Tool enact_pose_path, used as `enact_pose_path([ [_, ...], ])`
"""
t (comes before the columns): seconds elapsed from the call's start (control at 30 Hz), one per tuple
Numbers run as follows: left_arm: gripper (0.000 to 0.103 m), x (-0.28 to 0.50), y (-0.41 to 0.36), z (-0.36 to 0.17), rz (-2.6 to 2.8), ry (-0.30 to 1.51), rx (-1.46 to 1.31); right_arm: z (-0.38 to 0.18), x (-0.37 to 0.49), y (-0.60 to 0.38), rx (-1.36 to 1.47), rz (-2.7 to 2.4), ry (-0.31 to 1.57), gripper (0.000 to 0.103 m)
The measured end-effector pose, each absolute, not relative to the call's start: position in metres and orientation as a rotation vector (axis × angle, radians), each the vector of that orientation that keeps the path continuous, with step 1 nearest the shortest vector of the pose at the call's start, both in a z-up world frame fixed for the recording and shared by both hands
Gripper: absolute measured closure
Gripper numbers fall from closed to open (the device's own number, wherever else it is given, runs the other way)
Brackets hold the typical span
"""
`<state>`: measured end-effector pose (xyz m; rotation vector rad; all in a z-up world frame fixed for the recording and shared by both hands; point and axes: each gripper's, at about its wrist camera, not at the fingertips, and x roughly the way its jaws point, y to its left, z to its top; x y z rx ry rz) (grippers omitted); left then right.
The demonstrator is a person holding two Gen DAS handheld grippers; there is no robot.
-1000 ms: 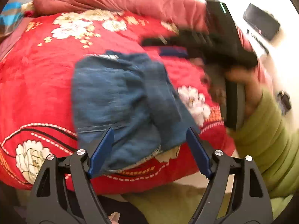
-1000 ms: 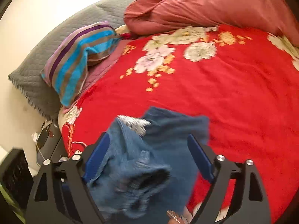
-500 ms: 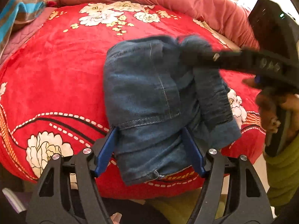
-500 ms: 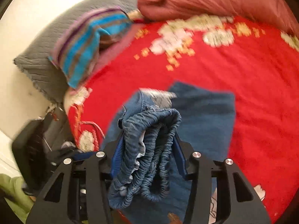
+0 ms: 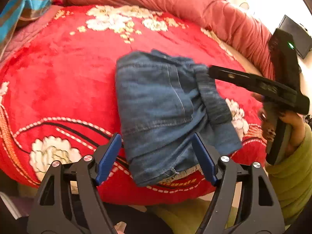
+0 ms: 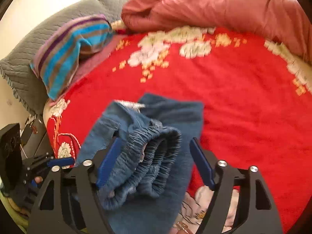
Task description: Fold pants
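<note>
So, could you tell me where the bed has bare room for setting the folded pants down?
The red blanket lies bare between the pants and the pink duvet. The near edge is crowded by both open grippers; the striped pillow fills the far-left corner.

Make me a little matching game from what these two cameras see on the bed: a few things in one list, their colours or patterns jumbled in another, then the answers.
Things:
1. pants
2. blanket
3. pillow
4. quilt

Descriptions:
A. striped turquoise, brown and purple
B. plain dusty pink, bunched at the far side
C. blue denim, folded
D. bright red with pale flowers

Pairs: 1-C, 2-D, 3-A, 4-B
</note>
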<state>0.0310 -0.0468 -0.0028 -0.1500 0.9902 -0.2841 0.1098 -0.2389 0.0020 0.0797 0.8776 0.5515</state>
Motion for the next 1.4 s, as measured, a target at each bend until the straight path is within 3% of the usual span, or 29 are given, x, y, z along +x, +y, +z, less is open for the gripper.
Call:
enact_pose_path([
  [0.03, 0.027, 0.031, -0.044, 0.001, -0.273, 0.977, -0.145, 0.01, 0.104, -0.242, 0.068, 0.555, 0.854, 0.028],
  [0.33, 0.027, 0.067, -0.006, 0.008, -0.165, 0.967, -0.156, 0.027, 0.035, -0.227, -0.14, 0.714, 0.811, 0.028],
  [0.37, 0.03, 0.073, -0.004, 0.008, -0.171, 0.972, -0.161, 0.025, 0.024, -0.219, -0.184, 0.749, 0.809, 0.028],
  [0.43, 0.056, 0.086, -0.006, 0.007, -0.191, 0.988, -0.161, 0.021, 0.011, -0.203, -0.253, 0.801, 0.805, 0.03],
  [0.6, 0.058, 0.106, -0.025, 0.0, -0.247, 1.027, -0.135, 0.007, -0.001, -0.16, -0.411, 0.88, 0.775, 0.053],
  [0.77, 0.058, 0.111, -0.039, -0.013, -0.254, 1.055, -0.086, -0.013, 0.008, -0.126, -0.562, 0.899, 0.759, 0.057],
  [0.9, 0.058, 0.113, -0.04, -0.021, -0.253, 1.072, -0.085, -0.025, 0.019, -0.126, -0.501, 0.978, 0.853, 0.092],
  [1.4, 0.058, 0.107, -0.041, -0.019, -0.261, 1.051, -0.098, -0.037, 0.018, -0.142, -0.414, 0.975, 0.944, 0.091],
])
